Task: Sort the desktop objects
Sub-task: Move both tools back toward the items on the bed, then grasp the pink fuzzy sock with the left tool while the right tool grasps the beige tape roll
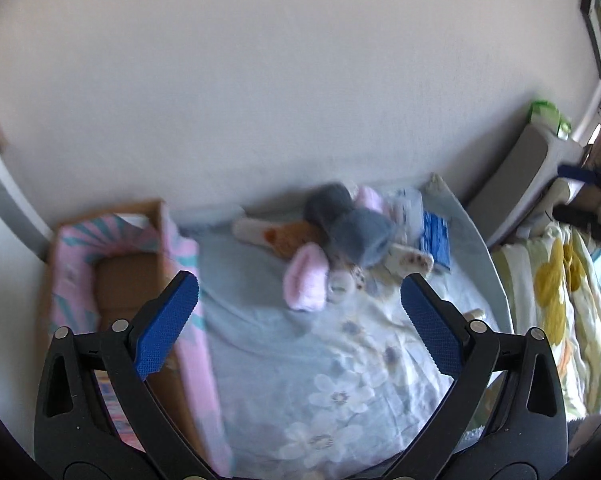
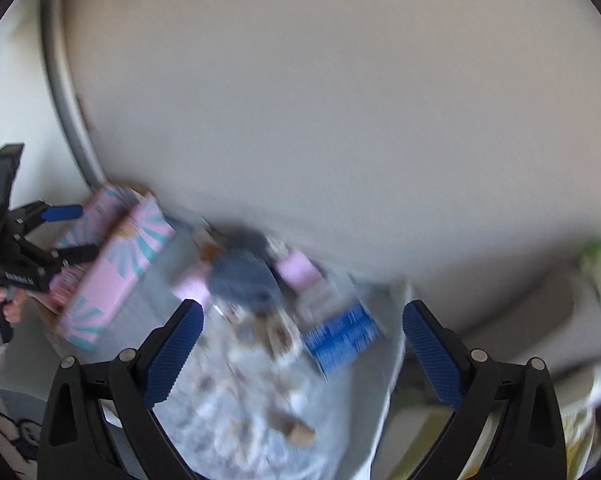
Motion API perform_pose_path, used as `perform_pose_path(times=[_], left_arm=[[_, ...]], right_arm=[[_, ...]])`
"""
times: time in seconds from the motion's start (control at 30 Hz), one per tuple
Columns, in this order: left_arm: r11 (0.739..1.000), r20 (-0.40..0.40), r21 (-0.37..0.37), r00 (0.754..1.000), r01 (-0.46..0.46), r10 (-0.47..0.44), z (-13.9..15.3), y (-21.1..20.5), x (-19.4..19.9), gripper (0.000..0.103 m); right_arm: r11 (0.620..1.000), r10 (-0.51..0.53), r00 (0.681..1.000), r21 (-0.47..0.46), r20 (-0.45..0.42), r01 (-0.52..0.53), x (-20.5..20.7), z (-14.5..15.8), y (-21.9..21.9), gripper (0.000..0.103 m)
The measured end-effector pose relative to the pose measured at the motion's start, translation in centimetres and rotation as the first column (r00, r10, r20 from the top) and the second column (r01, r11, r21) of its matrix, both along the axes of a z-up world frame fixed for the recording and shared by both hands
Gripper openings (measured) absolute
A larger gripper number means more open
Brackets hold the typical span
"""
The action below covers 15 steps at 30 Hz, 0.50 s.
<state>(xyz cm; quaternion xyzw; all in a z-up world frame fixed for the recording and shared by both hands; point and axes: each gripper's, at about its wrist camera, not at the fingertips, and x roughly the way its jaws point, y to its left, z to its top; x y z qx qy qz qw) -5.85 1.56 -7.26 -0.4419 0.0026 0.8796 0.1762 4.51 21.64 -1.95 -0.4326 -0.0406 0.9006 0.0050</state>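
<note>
A pile of soft toys lies on a table under a pale blue floral cloth (image 1: 320, 360): grey plush pieces (image 1: 356, 228), a pink plush piece (image 1: 306, 280), an orange toy (image 1: 288, 236) and a blue printed packet (image 1: 434, 240). My left gripper (image 1: 299, 292) is open and empty, hovering short of the pile. My right gripper (image 2: 302, 320) is open and empty above the same pile, which is blurred in the right wrist view: grey plush (image 2: 242, 276), blue packet (image 2: 340, 338). The left gripper also shows in the right wrist view (image 2: 70, 232).
A cardboard box lined with pink patterned cloth (image 1: 112, 280) stands left of the pile, against the wall; it also shows in the right wrist view (image 2: 116, 264). A yellow flowered cover (image 1: 556, 292) lies to the right. A grey cushion (image 1: 512, 184) and a green object (image 1: 544, 110) stand at the back right.
</note>
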Motion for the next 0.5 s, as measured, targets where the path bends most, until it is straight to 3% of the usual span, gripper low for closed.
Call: perform_pose_path(times=[0.2,0.37,0.5], left_arm=[[0.998,0.069,-0.047,0.997,0.051,-0.047,-4.5,2.9,-2.2,0.092],[0.989,0.133,-0.128,0.99,0.071,-0.054,-8.8,4.8,-5.2,0.083],[0.988,0.182,-0.132,0.982,0.076,-0.051,-11.4,5.1,-6.8,0.082]], right_arm=[[0.983,-0.156,0.981,-0.085,0.112,0.165,2.7,-7.7,1.5,0.1],[0.948,-0.29,0.949,-0.098,0.121,0.302,4.3,-12.3,1.7,0.1],[0.919,-0.367,0.922,-0.109,0.121,0.38,5.2,-15.1,2.1,0.099]])
